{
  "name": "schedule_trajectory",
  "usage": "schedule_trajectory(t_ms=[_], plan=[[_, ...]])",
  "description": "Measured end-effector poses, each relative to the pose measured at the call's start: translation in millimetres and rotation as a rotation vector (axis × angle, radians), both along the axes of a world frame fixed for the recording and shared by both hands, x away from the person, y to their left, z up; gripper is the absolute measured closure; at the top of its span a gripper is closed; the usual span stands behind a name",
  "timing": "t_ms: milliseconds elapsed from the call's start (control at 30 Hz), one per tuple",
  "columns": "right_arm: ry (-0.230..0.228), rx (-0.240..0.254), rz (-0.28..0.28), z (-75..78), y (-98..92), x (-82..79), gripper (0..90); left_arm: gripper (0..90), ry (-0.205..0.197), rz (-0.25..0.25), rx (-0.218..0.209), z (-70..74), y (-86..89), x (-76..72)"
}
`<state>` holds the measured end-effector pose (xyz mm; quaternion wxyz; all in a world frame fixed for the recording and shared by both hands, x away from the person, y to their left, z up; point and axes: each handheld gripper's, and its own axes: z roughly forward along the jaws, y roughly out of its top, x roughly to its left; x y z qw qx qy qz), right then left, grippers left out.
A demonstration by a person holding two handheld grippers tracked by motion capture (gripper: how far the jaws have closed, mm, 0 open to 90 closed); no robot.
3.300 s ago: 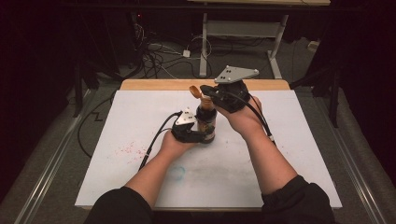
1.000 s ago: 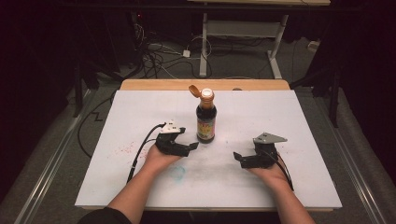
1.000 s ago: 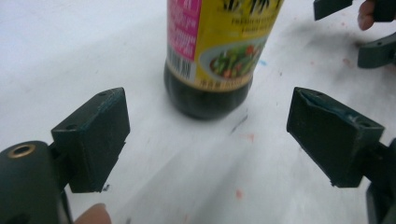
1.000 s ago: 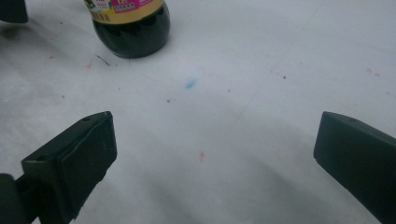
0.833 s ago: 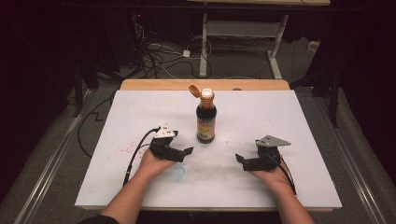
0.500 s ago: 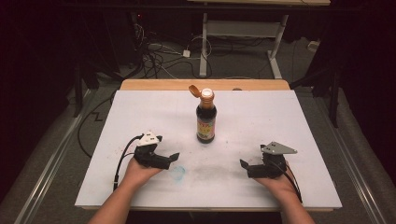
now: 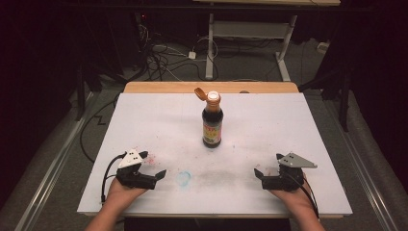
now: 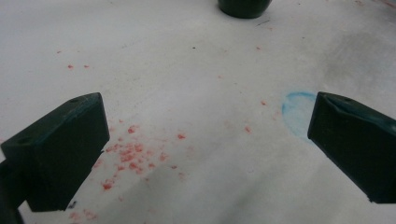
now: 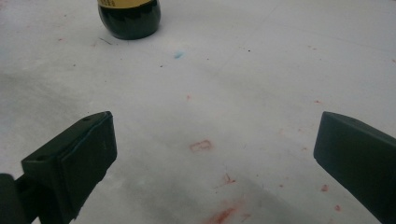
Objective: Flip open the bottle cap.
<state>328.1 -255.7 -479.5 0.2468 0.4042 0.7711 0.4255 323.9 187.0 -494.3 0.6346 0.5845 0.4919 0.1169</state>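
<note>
On the white tabletop (image 7: 144,125) a dark sauce bottle (image 7: 212,120) stands upright near the centre, its orange flip cap (image 7: 201,93) hinged open. Left gripper (image 7: 156,177) rests at the near left edge, well apart from the bottle; its fingers (image 8: 60,149) have just been opening and stand wide with nothing between them. Right gripper (image 7: 260,175) rests at the near right edge, fingers (image 9: 74,156) likewise spread wide and empty.
</note>
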Motion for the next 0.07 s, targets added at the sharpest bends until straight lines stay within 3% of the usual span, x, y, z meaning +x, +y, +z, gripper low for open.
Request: schedule_trajectory(t_ms=[67], plan=[[0.0, 0.007, -0.003, -0.1, -0.3, -0.6, 0.6, 0.0, -0.006, 0.005, -0.005, 0.0, 0.9, -0.4]])
